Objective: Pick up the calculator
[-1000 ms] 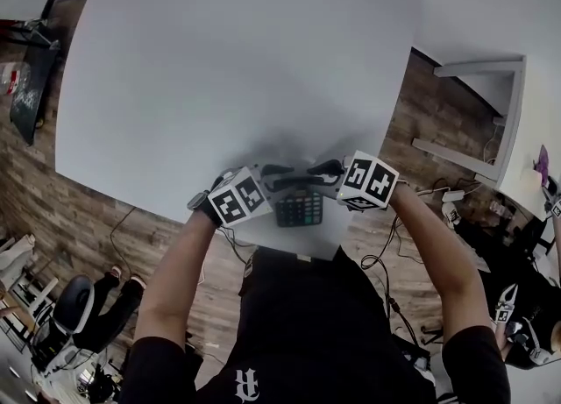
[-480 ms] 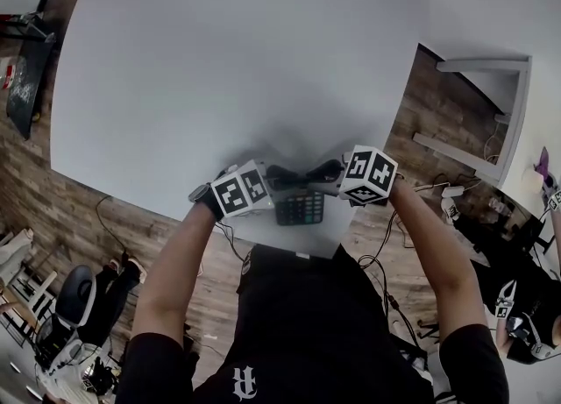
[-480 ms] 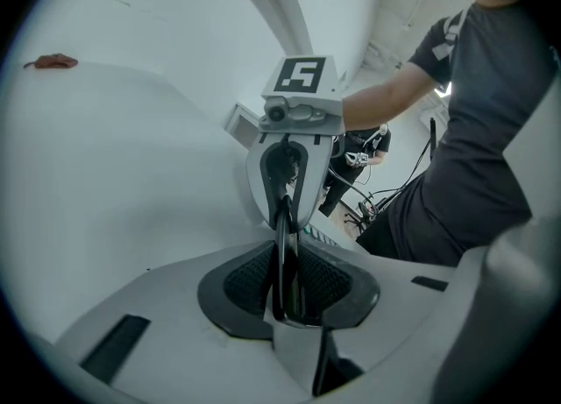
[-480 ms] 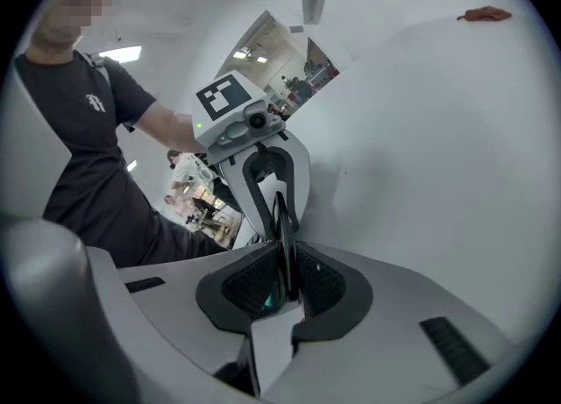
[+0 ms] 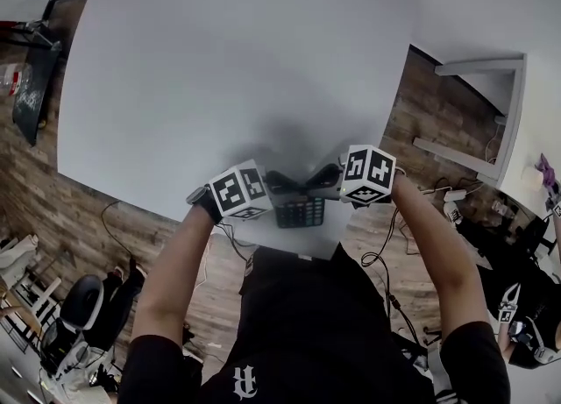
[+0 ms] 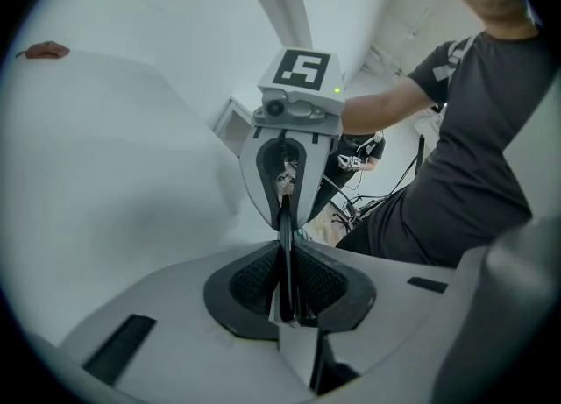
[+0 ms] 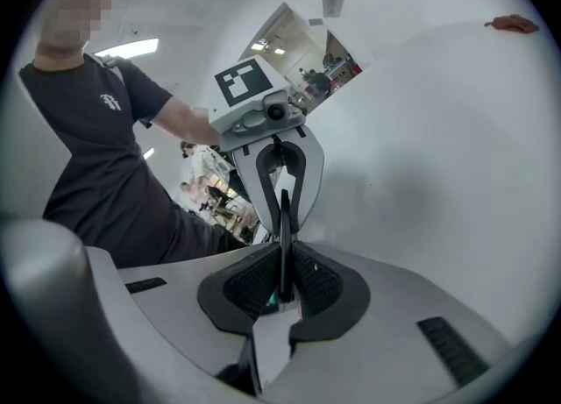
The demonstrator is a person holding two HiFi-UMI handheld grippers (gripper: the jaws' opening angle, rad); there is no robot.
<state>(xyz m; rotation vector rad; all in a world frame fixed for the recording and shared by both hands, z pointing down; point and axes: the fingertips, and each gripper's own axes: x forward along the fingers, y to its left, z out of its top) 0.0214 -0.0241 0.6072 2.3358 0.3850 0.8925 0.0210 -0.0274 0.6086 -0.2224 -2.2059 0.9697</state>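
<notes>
A dark calculator [image 5: 300,211] with rows of keys is held at the near edge of the white table [image 5: 219,69], close to my body. My left gripper [image 5: 276,181] is shut on its left end and my right gripper [image 5: 326,176] on its right end, the two facing each other. In the left gripper view the calculator [image 6: 284,227] shows edge-on as a thin dark strip pinched between the pads of the left gripper [image 6: 285,258]. The right gripper view shows the same strip [image 7: 284,218] clamped in the right gripper [image 7: 284,262].
Wooden floor surrounds the table, with cables [image 5: 386,262] near my right side. A white shelf unit [image 5: 491,113] stands at the right and an office chair [image 5: 79,301] at the lower left. A small red thing [image 6: 39,49] lies far off on the table.
Both grippers stay clamped on the calculator at the table's near edge; they have shifted only slightly.
</notes>
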